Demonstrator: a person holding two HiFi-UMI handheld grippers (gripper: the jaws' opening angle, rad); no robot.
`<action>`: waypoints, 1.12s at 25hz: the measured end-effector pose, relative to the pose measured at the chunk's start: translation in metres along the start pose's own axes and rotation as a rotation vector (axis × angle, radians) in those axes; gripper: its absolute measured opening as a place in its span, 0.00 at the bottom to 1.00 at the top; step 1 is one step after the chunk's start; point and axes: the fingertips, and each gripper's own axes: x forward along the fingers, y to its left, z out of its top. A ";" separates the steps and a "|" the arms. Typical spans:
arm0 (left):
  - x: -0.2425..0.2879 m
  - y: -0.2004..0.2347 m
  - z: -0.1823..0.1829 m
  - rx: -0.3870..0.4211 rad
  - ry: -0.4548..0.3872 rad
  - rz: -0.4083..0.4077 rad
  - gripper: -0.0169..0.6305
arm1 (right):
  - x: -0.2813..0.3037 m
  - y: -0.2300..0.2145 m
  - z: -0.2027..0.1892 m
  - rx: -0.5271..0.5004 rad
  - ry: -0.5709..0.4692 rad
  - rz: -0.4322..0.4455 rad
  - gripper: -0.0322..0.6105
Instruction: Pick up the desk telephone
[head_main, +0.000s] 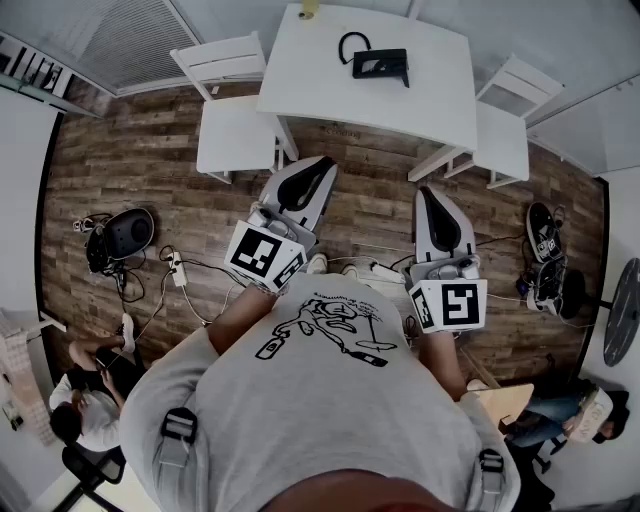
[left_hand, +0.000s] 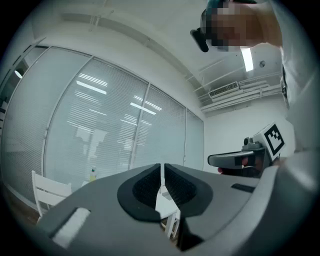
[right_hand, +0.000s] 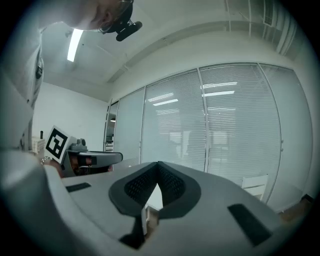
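The black desk telephone (head_main: 379, 63) lies on the white table (head_main: 330, 85) at the top of the head view, its curled cord looping to its left. Far short of it, over the wooden floor, my left gripper (head_main: 322, 170) is held level in front of my chest; it is shut with nothing between its pads. My right gripper (head_main: 427, 194) is beside it, level, also shut and empty. In the left gripper view the shut jaws (left_hand: 162, 172) point at a glass wall, with the right gripper (left_hand: 240, 159) off to the side. The right gripper view shows its closed tips (right_hand: 158, 167).
White chairs (head_main: 232, 120) (head_main: 500, 130) stand at either side of the table. Cables and a power strip (head_main: 178, 270) lie on the wooden floor. A black bag (head_main: 122, 236) sits at left, shoes (head_main: 545, 240) at right. People sit at the lower left (head_main: 85, 400) and lower right (head_main: 570, 415).
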 end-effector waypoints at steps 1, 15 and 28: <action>-0.003 0.002 0.001 -0.003 -0.001 -0.001 0.05 | 0.002 0.003 0.002 0.006 -0.006 -0.002 0.06; -0.032 0.043 0.004 -0.024 -0.007 -0.010 0.05 | 0.028 0.038 0.012 -0.001 -0.014 -0.038 0.06; 0.048 0.061 -0.012 -0.053 0.004 -0.028 0.05 | 0.074 -0.026 -0.004 0.017 -0.011 -0.036 0.06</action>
